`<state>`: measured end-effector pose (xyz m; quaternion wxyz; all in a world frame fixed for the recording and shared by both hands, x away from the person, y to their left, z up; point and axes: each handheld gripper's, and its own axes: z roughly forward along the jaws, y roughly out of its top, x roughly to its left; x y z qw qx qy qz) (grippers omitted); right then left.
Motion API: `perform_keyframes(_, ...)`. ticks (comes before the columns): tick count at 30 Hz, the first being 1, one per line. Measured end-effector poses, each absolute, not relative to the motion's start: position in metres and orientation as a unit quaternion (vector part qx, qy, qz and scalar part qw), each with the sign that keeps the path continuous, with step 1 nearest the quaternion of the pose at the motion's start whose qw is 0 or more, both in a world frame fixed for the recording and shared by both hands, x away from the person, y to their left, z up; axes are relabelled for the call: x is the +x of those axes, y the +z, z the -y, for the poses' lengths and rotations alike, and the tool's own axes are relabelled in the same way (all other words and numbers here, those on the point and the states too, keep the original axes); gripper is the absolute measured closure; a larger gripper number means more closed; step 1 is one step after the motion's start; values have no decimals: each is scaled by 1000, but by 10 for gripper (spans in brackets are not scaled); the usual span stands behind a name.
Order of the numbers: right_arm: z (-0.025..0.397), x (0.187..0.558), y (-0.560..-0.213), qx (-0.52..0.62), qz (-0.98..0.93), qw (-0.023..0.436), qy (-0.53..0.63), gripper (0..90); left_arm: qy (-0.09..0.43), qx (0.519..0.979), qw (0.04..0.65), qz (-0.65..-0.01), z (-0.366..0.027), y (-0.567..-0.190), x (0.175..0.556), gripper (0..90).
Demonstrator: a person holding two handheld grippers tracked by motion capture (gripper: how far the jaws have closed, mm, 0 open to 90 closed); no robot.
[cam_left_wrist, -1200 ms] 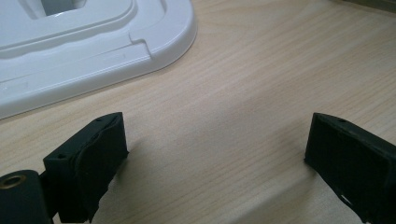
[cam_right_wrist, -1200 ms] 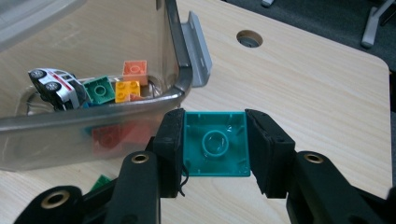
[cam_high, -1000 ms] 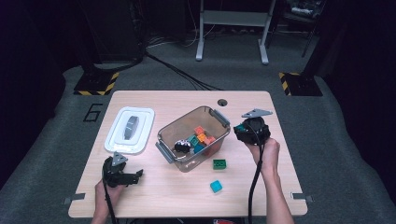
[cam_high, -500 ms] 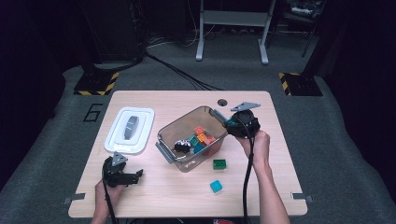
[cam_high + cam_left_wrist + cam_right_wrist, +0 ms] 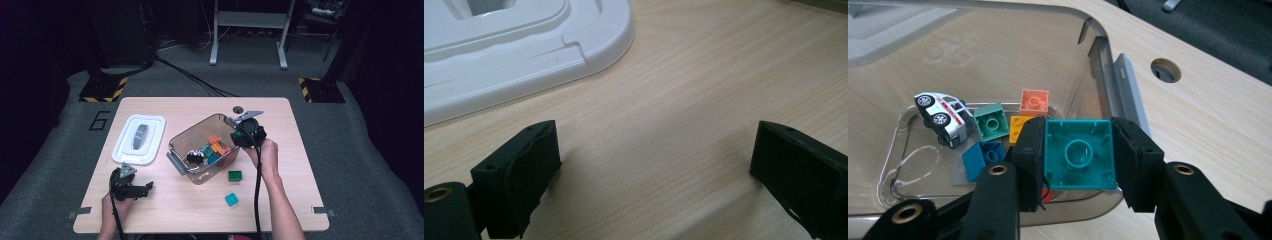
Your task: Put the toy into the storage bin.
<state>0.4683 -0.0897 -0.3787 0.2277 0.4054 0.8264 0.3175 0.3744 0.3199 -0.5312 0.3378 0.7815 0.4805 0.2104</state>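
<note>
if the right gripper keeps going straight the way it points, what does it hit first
Probably the blocks on the clear bin floor, likely the yellow block; depth is unclear. The right gripper holds a teal block above it.

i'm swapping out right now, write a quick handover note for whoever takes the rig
Right gripper: shut on a teal brick, held over the clear bin.
Left gripper: open, resting on the table near the white lid.
Done: several bricks and a toy car lie in the bin.
Left: release the teal brick, then probably bin the green brick and the light teal block.
</note>
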Motion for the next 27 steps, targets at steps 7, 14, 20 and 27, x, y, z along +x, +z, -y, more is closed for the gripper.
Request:
perform_keyframes(7,88,469,-384,408,-831,219,310,587,210,782,338,-480,-320,-531,374,54)
perform_keyframes(14,84,466,-386,414,-835,224,286,483,210,781,338,-481,-320,-531,374,54)
perform_keyframes(20,91,456,-384,438,-814,231,303,325,210,781,338,-481,-320,-531,374,55)
perform_keyframes(27,109,439,-383,447,-800,228,329,209,212,781,337,-481,-320,-531,374,55)
